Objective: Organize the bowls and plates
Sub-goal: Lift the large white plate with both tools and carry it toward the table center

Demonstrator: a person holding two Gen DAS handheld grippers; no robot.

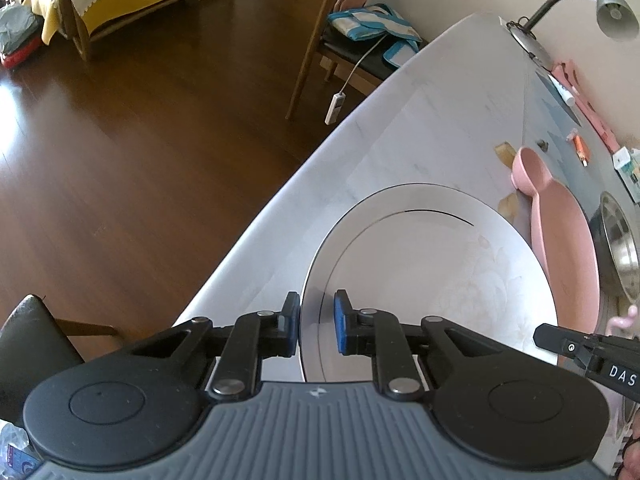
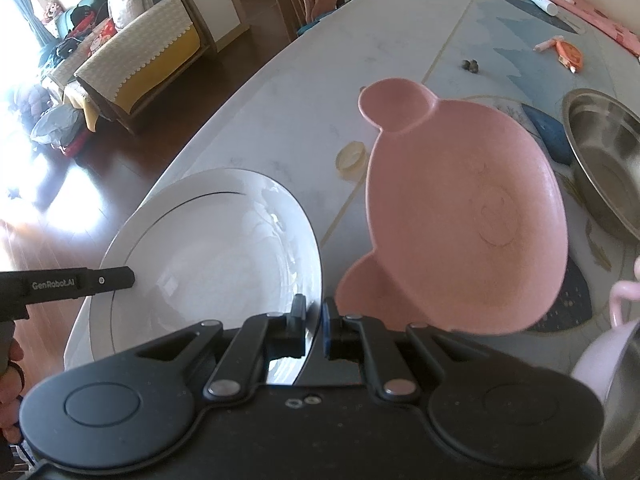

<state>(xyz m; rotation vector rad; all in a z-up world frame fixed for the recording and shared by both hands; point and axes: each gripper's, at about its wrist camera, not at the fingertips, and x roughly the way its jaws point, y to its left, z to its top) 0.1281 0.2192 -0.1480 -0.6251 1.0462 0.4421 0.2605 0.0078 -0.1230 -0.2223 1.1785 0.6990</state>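
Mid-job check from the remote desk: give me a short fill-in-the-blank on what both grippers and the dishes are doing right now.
Both grippers pinch opposite rims of the ____ plate.
The left gripper and right gripper each grip the white plate by its ____.
Beside it lies a bear-shaped pink plate with two round ____.
Beyond the pink plate stands a ____ bowl.

Missing words: white; rim; ears; steel

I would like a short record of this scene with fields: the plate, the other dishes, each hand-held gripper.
white plate: on the white table, near its edge
pink bear-shaped plate: beside the white plate
steel bowl: beyond the pink plate
left hand-held gripper: closed on the white plate's rim
right hand-held gripper: closed on the opposite side of the rim
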